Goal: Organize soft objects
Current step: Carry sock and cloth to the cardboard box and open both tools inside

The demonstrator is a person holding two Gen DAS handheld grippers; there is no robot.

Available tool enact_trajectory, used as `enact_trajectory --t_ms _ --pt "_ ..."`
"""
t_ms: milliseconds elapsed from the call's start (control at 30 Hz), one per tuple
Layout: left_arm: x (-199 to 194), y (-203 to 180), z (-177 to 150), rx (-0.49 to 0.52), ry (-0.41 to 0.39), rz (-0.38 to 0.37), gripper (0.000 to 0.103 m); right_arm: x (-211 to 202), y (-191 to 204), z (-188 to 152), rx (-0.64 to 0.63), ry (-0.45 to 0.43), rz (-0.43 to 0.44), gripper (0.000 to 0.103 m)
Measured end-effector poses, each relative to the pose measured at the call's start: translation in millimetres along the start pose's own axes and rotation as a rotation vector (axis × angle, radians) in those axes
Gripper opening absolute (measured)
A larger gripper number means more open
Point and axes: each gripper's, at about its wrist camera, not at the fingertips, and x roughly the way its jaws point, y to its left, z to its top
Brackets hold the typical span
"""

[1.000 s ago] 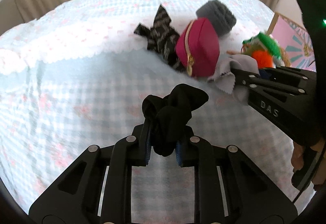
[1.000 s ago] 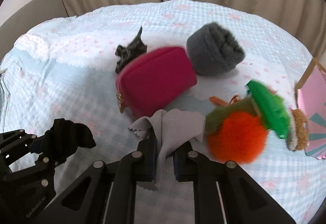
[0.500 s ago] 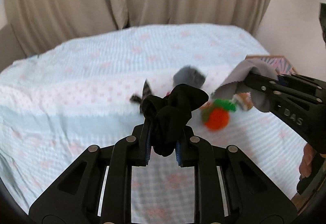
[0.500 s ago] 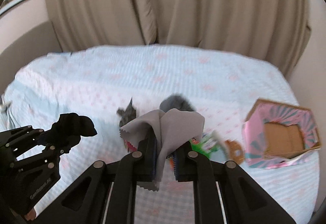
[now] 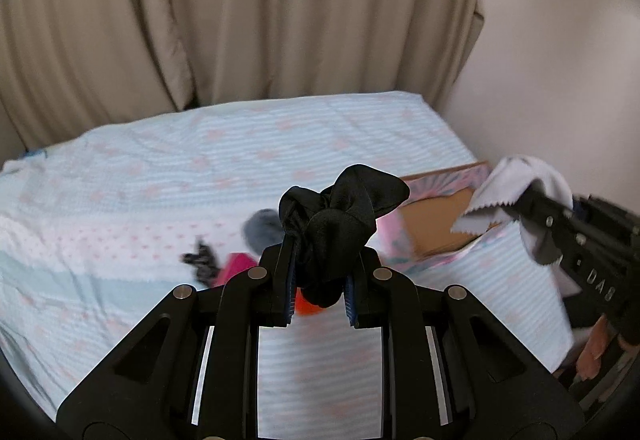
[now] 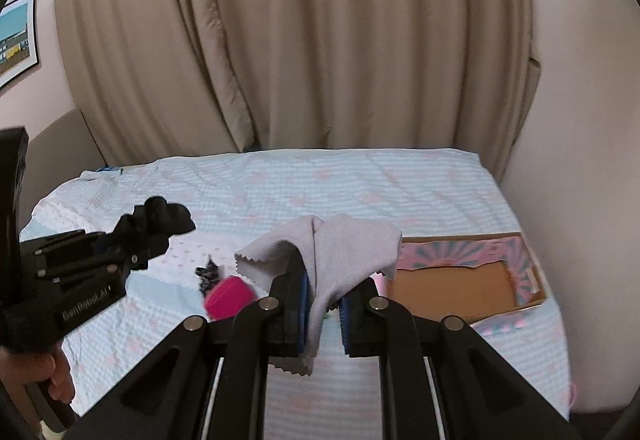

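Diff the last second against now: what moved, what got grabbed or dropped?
Both grippers rose well above the bed, carrying their loads: left gripper the black scrunchie, right gripper the grey cloth. The pink box came into fuller view. Nothing grabbed or dropped; both grips unchanged, and the pink pouch is still on the bed.

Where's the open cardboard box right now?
In the right wrist view, the box sits on the bed's right side near the wall, right of the pink pouch.

A black scrunchie sits bunched between blue pads, above the bed. A grey cloth with zigzag edges hangs folded. A pink pouch, probably zippered, lies on the bedspread.
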Motion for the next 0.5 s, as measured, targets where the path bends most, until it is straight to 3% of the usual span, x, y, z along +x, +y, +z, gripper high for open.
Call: enact_trajectory --t_ms 233,500 --pt "27.3 -100.0 27.1 -0.078 0.03 -0.004 0.016 -12.7 -101.6 14.0 -0.024 0.052 0.023 0.012" --pt "112.3 -178.3 38.2 -0.121 0.145 -0.002 0.016 27.7 -206.7 12.7 -0.024 0.154 0.05 0.012"
